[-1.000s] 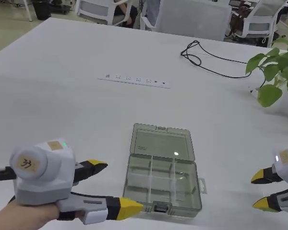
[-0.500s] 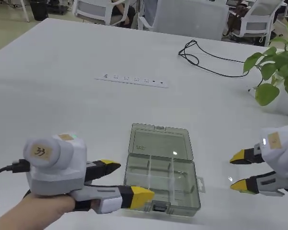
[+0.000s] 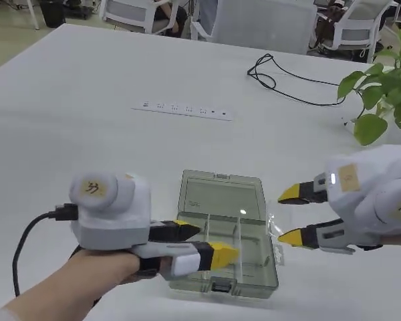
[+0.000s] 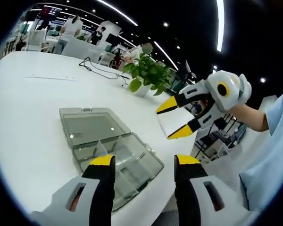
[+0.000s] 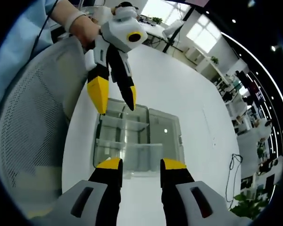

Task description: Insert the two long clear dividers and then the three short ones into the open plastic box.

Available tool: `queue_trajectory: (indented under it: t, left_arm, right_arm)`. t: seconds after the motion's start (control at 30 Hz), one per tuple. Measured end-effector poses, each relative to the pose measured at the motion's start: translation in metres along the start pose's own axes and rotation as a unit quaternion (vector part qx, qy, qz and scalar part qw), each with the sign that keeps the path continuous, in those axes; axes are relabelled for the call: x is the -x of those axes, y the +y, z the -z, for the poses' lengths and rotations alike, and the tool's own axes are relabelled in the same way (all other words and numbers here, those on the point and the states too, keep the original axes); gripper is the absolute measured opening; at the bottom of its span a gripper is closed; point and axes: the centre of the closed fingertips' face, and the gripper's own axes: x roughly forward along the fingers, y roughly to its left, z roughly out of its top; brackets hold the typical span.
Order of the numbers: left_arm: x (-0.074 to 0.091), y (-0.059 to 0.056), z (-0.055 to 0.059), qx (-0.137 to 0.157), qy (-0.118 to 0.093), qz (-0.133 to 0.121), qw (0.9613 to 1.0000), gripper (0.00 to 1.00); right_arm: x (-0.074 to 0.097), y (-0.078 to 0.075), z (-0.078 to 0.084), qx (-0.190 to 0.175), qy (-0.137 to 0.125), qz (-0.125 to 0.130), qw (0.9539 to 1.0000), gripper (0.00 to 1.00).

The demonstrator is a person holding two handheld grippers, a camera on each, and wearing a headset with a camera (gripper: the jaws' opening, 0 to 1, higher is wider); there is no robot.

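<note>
White table (image 3: pixel 87 80) carries the open plastic box (image 3: pixel 220 197) near its front edge. Left tool (image 3: pixel 214 242) hangs over its front, right tool (image 3: pixel 284 217) just beside it, both with jaws apart, empty. Clear dividers (image 5: pixel 125 123) already stand inside; probably final seating, so press gently downward. Left tool's sticker (image 3: pixel 93 188) is unreadable

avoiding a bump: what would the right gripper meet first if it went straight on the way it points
Probably the open plastic box, straight ahead of the right gripper; height is unclear, so it might pass above the rim.
</note>
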Motion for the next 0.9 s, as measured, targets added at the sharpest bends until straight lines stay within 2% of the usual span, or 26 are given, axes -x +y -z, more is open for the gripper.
queue_trajectory:
  t: [0.13,0.23,0.4,0.9]
  left_arm:
    - [-0.004,-0.005,-0.007,0.025,-0.010,0.015,0.9995,0.37]
    - [-0.008,-0.009,-0.009,0.040,-0.014,0.022,0.9989,0.25]
    - [-0.011,-0.007,-0.011,0.068,-0.021,0.018,0.9973,0.24]
    - [-0.015,-0.004,-0.010,0.110,-0.030,0.015,0.9934,0.12]
  right_arm:
    - [-0.007,0.000,-0.012,0.029,-0.004,0.010,0.9995,0.33]
    - [-0.012,0.001,-0.018,0.029,-0.010,0.011,0.9995,0.33]
    - [-0.017,0.006,-0.028,0.041,-0.013,0.011,0.9990,0.33]
    - [-0.025,0.013,-0.046,0.073,-0.017,0.019,0.9970,0.33]
